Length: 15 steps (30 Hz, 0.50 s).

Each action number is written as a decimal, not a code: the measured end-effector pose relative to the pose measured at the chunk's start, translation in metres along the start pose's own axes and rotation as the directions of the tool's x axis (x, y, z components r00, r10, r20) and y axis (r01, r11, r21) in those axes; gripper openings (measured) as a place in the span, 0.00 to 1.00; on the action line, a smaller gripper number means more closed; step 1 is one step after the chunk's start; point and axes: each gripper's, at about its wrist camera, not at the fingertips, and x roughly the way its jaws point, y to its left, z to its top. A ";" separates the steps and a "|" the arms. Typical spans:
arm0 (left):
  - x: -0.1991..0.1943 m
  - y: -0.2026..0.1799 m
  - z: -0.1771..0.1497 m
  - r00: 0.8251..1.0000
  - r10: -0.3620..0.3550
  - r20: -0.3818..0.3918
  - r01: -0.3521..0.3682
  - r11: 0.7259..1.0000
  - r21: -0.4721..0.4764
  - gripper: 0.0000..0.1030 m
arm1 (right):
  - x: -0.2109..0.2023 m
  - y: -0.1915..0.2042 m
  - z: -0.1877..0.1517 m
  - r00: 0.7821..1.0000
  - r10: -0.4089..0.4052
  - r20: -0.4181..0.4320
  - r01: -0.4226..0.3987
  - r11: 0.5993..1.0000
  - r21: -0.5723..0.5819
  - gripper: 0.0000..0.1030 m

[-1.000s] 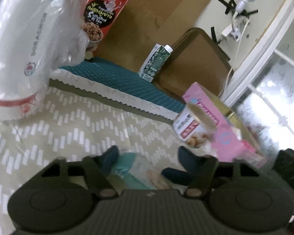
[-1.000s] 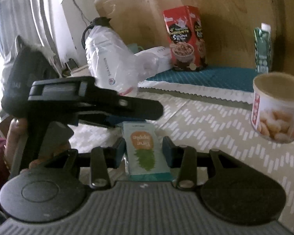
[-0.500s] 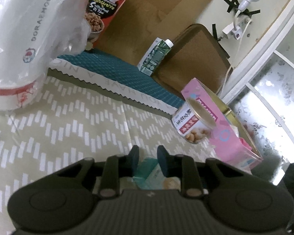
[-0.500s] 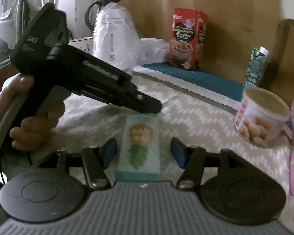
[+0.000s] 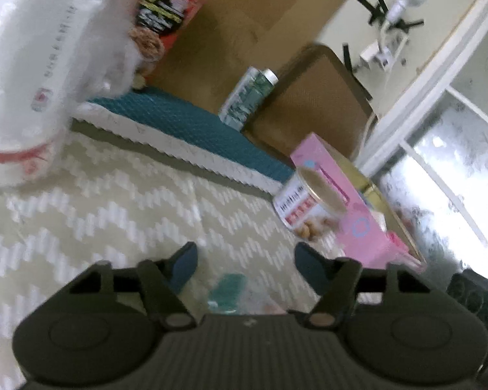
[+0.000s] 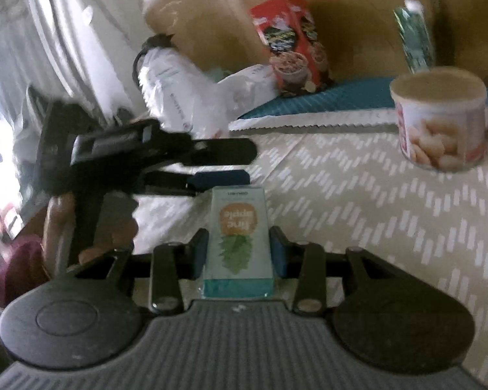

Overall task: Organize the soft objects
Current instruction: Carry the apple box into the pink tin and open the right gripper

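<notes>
A pale teal snack packet point(image 6: 239, 237) with a pineapple print lies on the chevron cloth point(image 6: 358, 214). My right gripper point(image 6: 239, 253) is closing on it, and both blue pads touch its long sides. In the left wrist view the packet point(image 5: 227, 287) shows as a blurred teal patch low between the fingers. The jaws of my left gripper point(image 5: 245, 260) are opening and stand wide, with neither pad touching the packet. From the right wrist view, the left gripper point(image 6: 249, 165) reaches in from the left just beyond the packet's far end, held by a hand point(image 6: 61, 227).
A clear bag of white cups point(image 5: 32, 65) stands at the left, a red cereal box point(image 5: 166, 16) behind it on a teal mat point(image 5: 195, 130). A green carton point(image 5: 247, 97), a cookie tin point(image 5: 309, 208) and a pink box point(image 5: 358, 214) sit to the right.
My left jaws closed nearly together half a second ago and have spread wide again. My right jaws widened around the packet, then came back onto its sides. The left gripper dropped back to level.
</notes>
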 end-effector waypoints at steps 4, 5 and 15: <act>0.005 -0.024 -0.011 0.993 0.113 0.014 -0.114 0.988 0.106 0.36 | 0.000 0.013 -0.003 0.999 -0.040 -0.007 0.039 0.993 -0.112 0.42; 0.005 -0.028 -0.012 0.991 0.136 0.017 -0.137 0.983 0.122 0.28 | -0.002 0.014 -0.004 0.999 -0.050 -0.006 0.049 0.990 -0.133 0.42; 0.012 -0.047 -0.027 0.994 0.103 -0.044 -0.096 0.987 0.129 0.17 | -0.024 0.028 -0.025 0.988 -0.156 -0.008 0.148 0.947 -0.287 0.42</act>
